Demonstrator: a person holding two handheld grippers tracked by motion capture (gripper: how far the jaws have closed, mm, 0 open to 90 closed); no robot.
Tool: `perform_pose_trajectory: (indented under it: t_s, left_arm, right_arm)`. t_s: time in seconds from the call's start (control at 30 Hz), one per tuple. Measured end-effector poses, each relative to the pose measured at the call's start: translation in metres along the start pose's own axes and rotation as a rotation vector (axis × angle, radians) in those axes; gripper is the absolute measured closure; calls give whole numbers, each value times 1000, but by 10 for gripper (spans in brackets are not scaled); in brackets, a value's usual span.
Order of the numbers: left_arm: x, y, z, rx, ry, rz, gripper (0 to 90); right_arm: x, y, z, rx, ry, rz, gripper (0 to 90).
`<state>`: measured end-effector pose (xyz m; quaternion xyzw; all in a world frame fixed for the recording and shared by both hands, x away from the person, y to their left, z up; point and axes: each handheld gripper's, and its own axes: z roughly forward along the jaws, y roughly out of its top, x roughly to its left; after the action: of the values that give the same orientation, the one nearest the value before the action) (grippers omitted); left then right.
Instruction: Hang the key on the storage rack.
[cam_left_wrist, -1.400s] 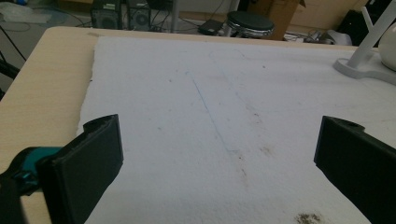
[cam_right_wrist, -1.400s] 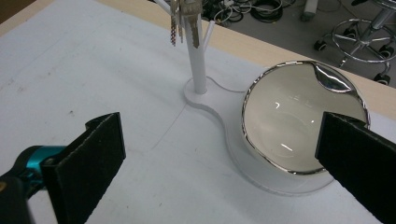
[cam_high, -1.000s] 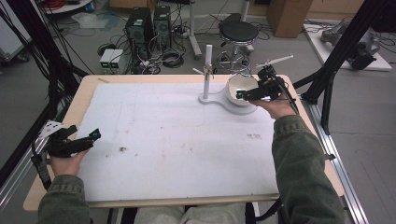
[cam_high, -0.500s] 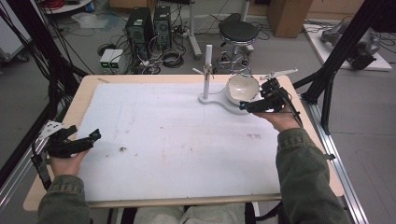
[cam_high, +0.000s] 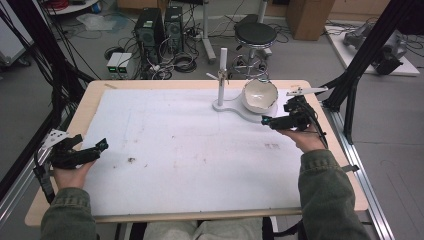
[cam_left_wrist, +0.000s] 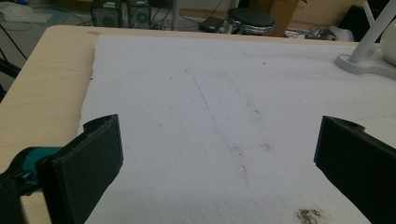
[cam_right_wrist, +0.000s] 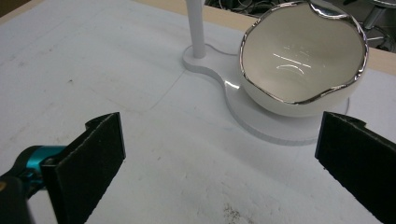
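Both jaws spread wide, the right gripper (cam_high: 280, 121) near the tilted bowl (cam_high: 260, 95) at upper right could knock it off its white stand (cam_high: 226, 106), while the left gripper (cam_high: 82, 155), likewise spread and empty, rests at lower left.

bowl (cam_right_wrist: 303, 60): white, wavy silver rim, empty, tilted with its opening toward the near side | sits on round end of white stand base (cam_right_wrist: 261, 119) | stand's upright post (cam_high: 222, 75) just beside bowl, on base's other end | base lies at tabletop far edge
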<state>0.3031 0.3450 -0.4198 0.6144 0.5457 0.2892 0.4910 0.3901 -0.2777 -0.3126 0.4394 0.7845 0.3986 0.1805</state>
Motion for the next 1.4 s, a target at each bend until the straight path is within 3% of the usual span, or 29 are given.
perform_pose_trajectory:
  t_s: [0.8, 1.1, 1.4]
  left_arm:
    - [0, 0, 0, 4, -2, 1, 17]
    - [0, 0, 0, 6, -4, -1, 17]
    - [1, 0, 1, 11, -2, -4, 17]
  right_arm:
    - [-14, -57, 3, -7, -56, 33, 6]
    - [-14, -78, 3, -74, -90, 51, 6]
    - [-16, -93, 6, -87, -107, 76, 6]
